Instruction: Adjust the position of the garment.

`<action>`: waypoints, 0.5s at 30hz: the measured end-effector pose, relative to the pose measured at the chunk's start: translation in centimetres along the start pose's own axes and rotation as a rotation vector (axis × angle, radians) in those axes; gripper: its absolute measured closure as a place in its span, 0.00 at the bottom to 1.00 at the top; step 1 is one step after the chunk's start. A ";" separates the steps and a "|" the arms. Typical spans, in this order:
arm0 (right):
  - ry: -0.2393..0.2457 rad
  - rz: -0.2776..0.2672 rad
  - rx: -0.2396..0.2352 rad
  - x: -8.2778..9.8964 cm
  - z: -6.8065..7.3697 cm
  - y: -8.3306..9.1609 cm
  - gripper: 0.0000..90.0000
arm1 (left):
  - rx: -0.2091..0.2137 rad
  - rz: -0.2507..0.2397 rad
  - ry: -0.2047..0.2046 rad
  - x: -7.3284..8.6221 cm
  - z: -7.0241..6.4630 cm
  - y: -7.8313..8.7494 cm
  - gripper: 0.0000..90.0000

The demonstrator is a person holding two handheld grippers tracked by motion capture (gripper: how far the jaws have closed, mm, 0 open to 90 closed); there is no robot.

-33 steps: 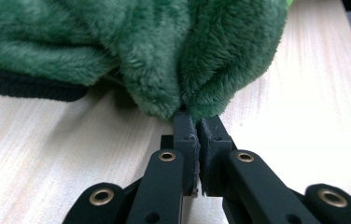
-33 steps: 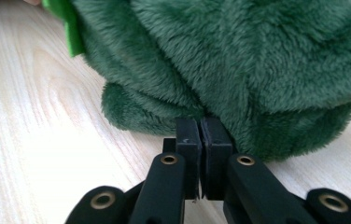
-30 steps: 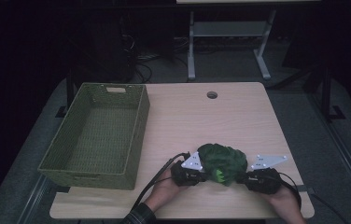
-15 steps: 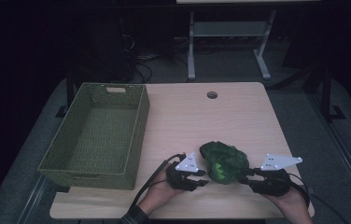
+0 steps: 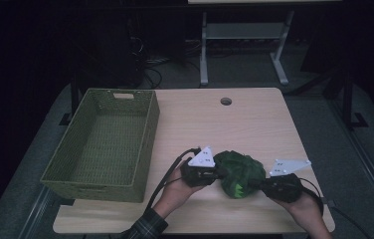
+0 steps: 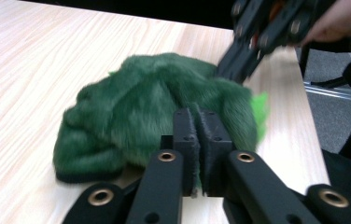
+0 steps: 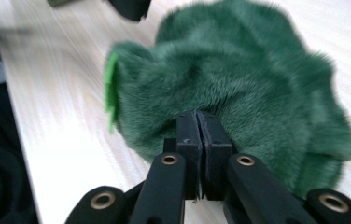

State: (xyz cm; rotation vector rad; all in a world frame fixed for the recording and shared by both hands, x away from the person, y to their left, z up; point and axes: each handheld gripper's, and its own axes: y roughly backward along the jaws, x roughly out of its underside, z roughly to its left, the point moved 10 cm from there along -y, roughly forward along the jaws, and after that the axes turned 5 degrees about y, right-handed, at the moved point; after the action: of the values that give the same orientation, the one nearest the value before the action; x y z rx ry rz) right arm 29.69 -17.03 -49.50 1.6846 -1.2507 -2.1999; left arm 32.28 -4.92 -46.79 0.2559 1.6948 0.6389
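A light wood-grain table (image 5: 254,124) with a round cable hole (image 5: 226,101) is set on a grey floor (image 5: 319,114) in a dim room, a white metal stand (image 5: 244,45) and tangled cables (image 5: 150,67) being seen in the darkness behind it.

The high view looks forward and down from above the person's side onto the whole pale wooden surface (image 5: 254,119), from well back. Each gripper view rides low behind its own claw, close to the surface, facing inward across it. All three share the fluffy dark green plush fabric bundle (image 5: 238,173) (image 6: 164,107) (image 7: 239,84), seen from opposite sides.
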 end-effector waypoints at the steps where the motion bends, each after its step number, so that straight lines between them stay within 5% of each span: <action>1: 0.002 0.016 -0.006 0.3 -0.1 -0.5 0.99 | -0.019 0.020 0.001 0.3 0.4 -0.6 0.99; 6: -0.009 0.083 -0.018 2.0 -0.2 -2.4 1.00 | -0.058 0.108 0.052 2.6 2.6 -2.6 1.00; 15: -0.036 0.108 -0.042 3.2 -0.3 -3.1 1.00 | -0.104 0.198 0.068 4.8 4.1 -4.2 1.00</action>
State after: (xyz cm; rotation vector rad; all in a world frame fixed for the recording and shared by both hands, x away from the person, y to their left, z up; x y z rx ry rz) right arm 29.86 -16.83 -53.98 1.5314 -1.2630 -2.1872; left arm 35.83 -4.84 -53.53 0.3336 1.7081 0.8889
